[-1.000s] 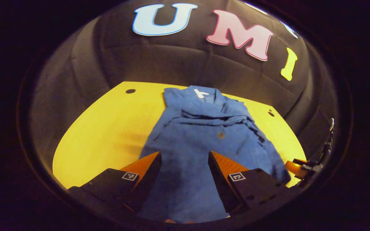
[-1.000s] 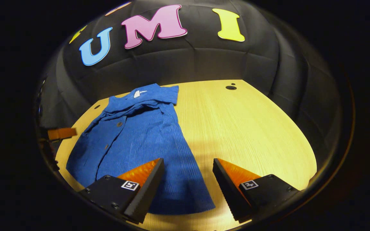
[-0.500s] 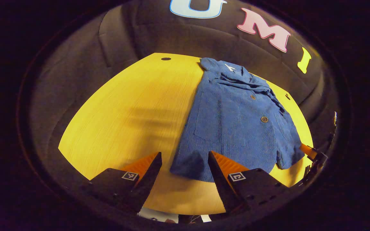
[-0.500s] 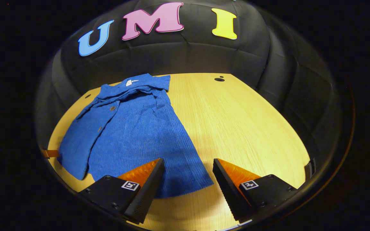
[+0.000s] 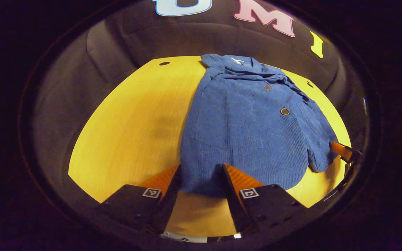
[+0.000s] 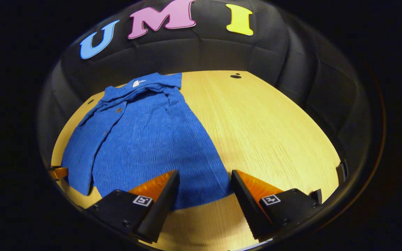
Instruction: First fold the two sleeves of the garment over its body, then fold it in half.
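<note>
A blue ribbed buttoned garment [image 5: 253, 129] lies flat on the yellow table [image 5: 127, 132], collar at the far side, hem toward me, its sleeves lying over the body. My left gripper [image 5: 199, 174] is open, its fingers straddling the hem's near left corner just above the cloth. In the right gripper view the same garment [image 6: 145, 139] spreads left of centre. My right gripper [image 6: 204, 179] is open over the hem's near right corner. The other gripper's tip [image 5: 342, 151] peeks in beside the hem at the right edge of the left gripper view.
The wooden table [image 6: 267, 132] stretches bare to the right of the garment, with small dark holes [image 6: 236, 76] near its far corners. Black quilted booth wall [image 6: 204, 55] closes the far side. The table's near edge runs just below both grippers.
Both grippers have drawn back toward the near edge and tilted down, so the hem now lies between their open fingers. The garment lies flatter than a second ago.
</note>
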The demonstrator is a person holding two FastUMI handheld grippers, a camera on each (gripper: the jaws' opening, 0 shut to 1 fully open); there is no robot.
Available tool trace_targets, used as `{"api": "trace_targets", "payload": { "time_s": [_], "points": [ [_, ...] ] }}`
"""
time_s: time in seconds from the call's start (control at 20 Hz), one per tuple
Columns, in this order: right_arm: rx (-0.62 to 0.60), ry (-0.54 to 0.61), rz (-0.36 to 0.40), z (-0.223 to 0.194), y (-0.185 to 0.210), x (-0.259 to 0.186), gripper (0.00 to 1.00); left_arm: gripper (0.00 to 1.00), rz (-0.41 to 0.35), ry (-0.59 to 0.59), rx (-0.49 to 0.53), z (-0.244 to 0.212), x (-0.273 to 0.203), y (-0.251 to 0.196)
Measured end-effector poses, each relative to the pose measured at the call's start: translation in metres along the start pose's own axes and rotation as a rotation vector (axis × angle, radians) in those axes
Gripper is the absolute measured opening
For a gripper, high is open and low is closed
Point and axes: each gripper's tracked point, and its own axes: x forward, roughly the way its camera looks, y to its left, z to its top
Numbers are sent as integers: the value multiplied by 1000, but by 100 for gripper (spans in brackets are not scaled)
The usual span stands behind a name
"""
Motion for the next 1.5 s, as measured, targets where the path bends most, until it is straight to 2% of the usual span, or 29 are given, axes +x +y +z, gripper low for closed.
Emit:
{"api": "trace_targets", "payload": {
  "time_s": [0.05, 0.1, 0.15, 0.25, 0.35, 0.4, 0.5, 0.65, 0.75, 0.9, 1.2, 1.35, 1.5],
  "points": [
    [-4, 5, 5, 0, 4, -3, 90, 46, 1, 2, 7, 2, 1, -3],
    [-6, 2, 17, 1, 8, 1, 81, 46, 1, 4, 25, 0, 3, -3],
    [-7, 10, 27, 1, 14, 0, 64, 46, -10, 5, 20, -2, 9, -5],
    [-17, 12, 47, 0, 23, -1, 31, 16, -6, 14, 4, 2, 1, -10],
    [-48, 12, 53, 1, 26, 2, 10, 16, -25, 9, 14, 1, 1, -12],
    [-64, 18, 66, 1, 27, -2, 10, 4, -43, 9, 3, 2, 3, -17],
    [-115, 35, 82, 1, 30, 2, 5, 4, -120, 14, -7, 1, 2, -32],
    [-48, 48, 140, 8, 45, -3, 5, 4, -194, 21, -88, 7, 2, -47],
    [-1, 3, 178, 36, 59, -6, 5, 4, -249, 11, -132, 18, -3, -59],
    [-8, -45, 229, 70, 78, -10, 5, 4, -313, -24, -170, 51, -19, -69],
    [27, -159, 302, 155, 107, 9, 4, 4, -323, -186, -144, 153, -26, -75],
    [29, -189, 338, 197, 126, 33, 5, 4, -323, -252, -136, 205, -12, -78],
    [7, -269, 374, 251, 145, 51, 5, 4, -310, -321, -121, 260, 6, -77]
  ]
}}
